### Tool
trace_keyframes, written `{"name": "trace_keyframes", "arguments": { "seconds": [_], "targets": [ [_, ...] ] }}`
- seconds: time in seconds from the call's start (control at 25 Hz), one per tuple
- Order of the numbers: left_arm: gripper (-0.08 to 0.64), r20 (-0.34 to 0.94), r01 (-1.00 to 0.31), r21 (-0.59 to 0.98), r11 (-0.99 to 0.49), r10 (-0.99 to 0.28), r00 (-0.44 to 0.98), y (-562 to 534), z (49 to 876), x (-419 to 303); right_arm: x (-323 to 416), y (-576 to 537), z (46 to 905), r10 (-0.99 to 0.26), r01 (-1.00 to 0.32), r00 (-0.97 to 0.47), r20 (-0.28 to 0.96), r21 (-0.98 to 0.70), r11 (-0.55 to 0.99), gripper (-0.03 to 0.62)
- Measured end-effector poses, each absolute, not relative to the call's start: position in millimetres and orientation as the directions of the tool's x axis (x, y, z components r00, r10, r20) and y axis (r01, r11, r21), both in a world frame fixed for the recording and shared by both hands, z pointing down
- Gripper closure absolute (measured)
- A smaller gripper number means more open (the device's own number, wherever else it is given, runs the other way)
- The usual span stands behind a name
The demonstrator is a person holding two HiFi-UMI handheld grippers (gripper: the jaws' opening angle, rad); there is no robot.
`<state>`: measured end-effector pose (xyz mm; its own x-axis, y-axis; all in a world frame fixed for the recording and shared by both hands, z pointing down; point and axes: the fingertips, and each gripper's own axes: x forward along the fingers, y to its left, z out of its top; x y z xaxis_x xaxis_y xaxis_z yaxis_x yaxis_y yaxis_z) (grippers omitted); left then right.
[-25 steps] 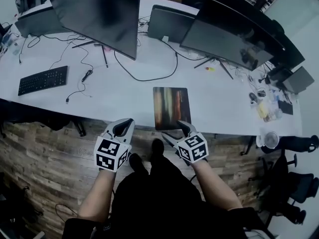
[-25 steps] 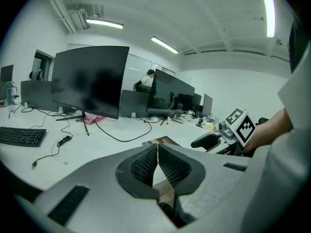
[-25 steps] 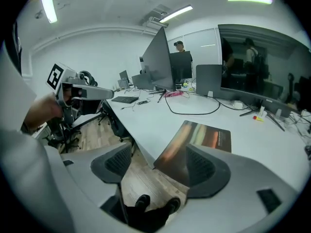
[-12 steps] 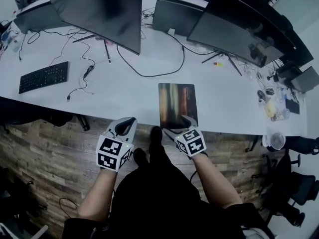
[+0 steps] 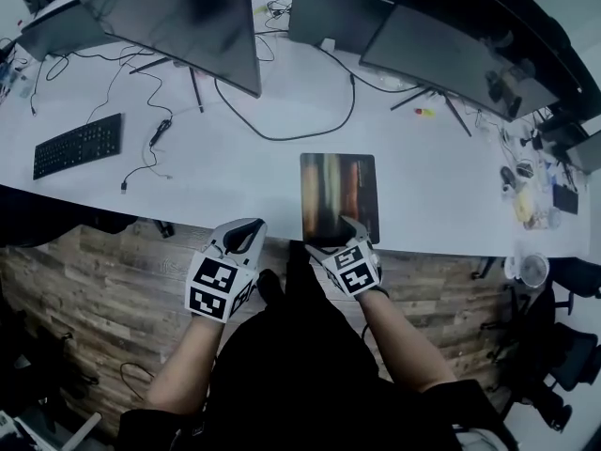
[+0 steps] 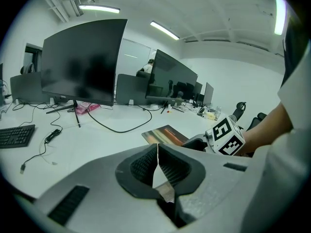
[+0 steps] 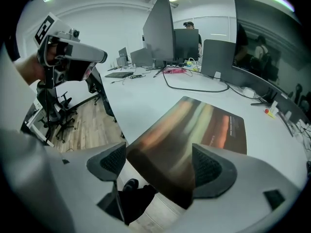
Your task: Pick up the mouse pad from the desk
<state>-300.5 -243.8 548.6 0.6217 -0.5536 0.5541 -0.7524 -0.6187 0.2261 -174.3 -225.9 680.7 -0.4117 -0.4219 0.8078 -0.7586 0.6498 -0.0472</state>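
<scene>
The mouse pad [image 5: 339, 195], dark with blurred orange and green streaks, lies flat on the white desk [image 5: 235, 181], its near edge at the desk's front edge. My right gripper [image 5: 331, 236] hovers at that near edge. In the right gripper view the pad [image 7: 199, 125] reaches in between the wide jaws [image 7: 160, 165], which do not press on it; the jaws have just been opening. My left gripper [image 5: 246, 228] hangs left of the pad, off the desk over the floor, with nothing between its closed jaws [image 6: 157, 160].
Two big curved monitors [image 5: 169, 17] [image 5: 451, 50] stand at the back, and a black cable [image 5: 282, 134] loops between them. A black keyboard [image 5: 77, 145] lies far left. Small clutter [image 5: 535, 195] sits at the desk's right end. Wooden floor [image 5: 103, 289] lies below the desk edge.
Both grippers have sunk and moved toward the desk. The right gripper's jaws have spread and now straddle the pad's near edge. The pad has not moved.
</scene>
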Motion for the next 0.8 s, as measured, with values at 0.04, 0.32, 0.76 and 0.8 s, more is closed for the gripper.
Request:
{"name": "trace_keyframes", "arguments": {
  "seconds": [0.04,0.32,0.76,0.8],
  "targets": [
    [0.546,0.559,-0.750,0.227,-0.621,-0.548,0.623,-245.4,550.3,-298.6,-174.0,-226.8,683.9,-0.417,-0.759,-0.411,0.811,-0.051,0.649,0.210],
    [0.546,0.578,-0.751,0.243,-0.614,-0.530,0.620,-255.8,559.1,-291.3,-171.0,-233.9,691.2,-0.397,-0.751,-0.422,0.815,-0.068,0.657,0.210],
    [0.546,0.586,-0.751,0.267,-0.604,-0.517,0.624,-265.9,568.3,-276.8,-165.4,-242.0,690.3,-0.369,-0.712,-0.447,0.815,-0.074,0.698,0.212],
    [0.546,0.586,-0.752,0.269,-0.602,-0.517,0.624,-266.4,569.1,-276.4,-165.3,-242.4,690.3,-0.370,-0.711,-0.448,0.814,-0.073,0.700,0.212]
  ]
}}
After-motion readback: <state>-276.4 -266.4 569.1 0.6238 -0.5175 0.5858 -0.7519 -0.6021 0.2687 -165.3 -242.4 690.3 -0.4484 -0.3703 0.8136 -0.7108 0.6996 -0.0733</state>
